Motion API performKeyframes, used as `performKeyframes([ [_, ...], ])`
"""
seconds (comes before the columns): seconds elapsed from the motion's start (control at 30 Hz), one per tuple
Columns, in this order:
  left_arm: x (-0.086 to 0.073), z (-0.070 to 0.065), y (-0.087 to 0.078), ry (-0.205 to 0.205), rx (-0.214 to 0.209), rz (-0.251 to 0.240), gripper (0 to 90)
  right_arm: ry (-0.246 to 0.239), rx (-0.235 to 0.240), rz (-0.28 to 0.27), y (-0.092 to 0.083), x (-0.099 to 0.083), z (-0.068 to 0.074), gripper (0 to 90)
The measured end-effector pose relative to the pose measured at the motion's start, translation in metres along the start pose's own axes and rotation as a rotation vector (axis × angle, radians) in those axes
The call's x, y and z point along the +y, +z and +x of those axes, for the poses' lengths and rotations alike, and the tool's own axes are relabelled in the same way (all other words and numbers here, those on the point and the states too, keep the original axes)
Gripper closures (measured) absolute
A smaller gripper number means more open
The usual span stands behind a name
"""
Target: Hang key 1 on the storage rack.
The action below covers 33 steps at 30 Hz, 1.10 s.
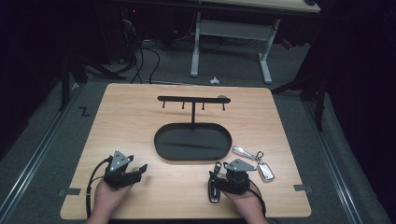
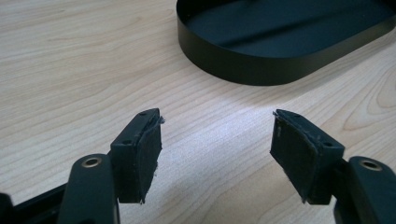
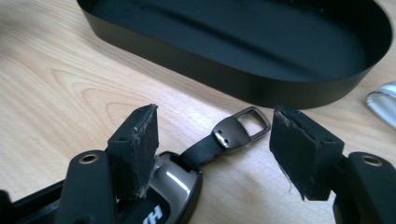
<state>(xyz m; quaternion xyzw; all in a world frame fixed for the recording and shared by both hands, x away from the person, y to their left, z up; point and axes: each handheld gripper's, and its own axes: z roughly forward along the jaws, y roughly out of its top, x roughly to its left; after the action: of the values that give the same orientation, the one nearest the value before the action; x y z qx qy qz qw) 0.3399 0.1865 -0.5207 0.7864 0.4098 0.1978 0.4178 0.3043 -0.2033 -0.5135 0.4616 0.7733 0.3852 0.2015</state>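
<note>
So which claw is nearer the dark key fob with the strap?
Right. The right claw stands open right over the dark key fob; the left claw sits open far across the table.

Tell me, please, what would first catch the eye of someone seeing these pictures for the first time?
First, the black oval tray at the middle of the wooden table, with a T-shaped hook rack rising behind it. Next, the right gripper, jaws open, poised over a dark key fob with a strap and metal loop near the front edge. Two silvery key fobs lie to its right, and the left gripper rests open over bare wood.
</note>
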Motion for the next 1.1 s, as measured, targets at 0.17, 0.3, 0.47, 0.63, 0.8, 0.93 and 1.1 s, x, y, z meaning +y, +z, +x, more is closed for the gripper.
performKeyframes([
  [0.17, 0.001, -0.004, 0.000, 0.015, -0.004, -0.002, 33.7, 0.015, 0.030, 0.038, -0.001, 0.004, -0.003, 33.8],
  [0.3, 0.001, -0.006, 0.002, 0.036, -0.009, 0.007, 33.3, 0.035, 0.042, 0.095, 0.000, 0.011, -0.007, 34.9],
  [0.47, 0.003, -0.006, 0.001, 0.055, -0.030, 0.002, 33.4, 0.032, 0.023, 0.190, 0.011, 0.024, -0.006, 37.7],
  [0.63, 0.003, -0.007, -0.001, 0.058, -0.038, -0.006, 33.4, 0.063, 0.000, 0.239, 0.020, 0.026, -0.004, 39.5],
  [0.8, 0.003, -0.007, -0.001, 0.064, -0.041, -0.005, 33.4, 0.098, -0.030, 0.263, 0.020, 0.022, -0.003, 46.5],
  [0.93, 0.003, -0.008, -0.001, 0.063, -0.040, -0.002, 33.4, 0.097, -0.011, 0.263, 0.019, 0.021, -0.001, 56.2],
  [1.1, 0.003, -0.008, 0.000, 0.065, -0.039, 0.001, 33.4, 0.014, 0.028, 0.287, 0.020, 0.022, 0.009, 73.6],
])
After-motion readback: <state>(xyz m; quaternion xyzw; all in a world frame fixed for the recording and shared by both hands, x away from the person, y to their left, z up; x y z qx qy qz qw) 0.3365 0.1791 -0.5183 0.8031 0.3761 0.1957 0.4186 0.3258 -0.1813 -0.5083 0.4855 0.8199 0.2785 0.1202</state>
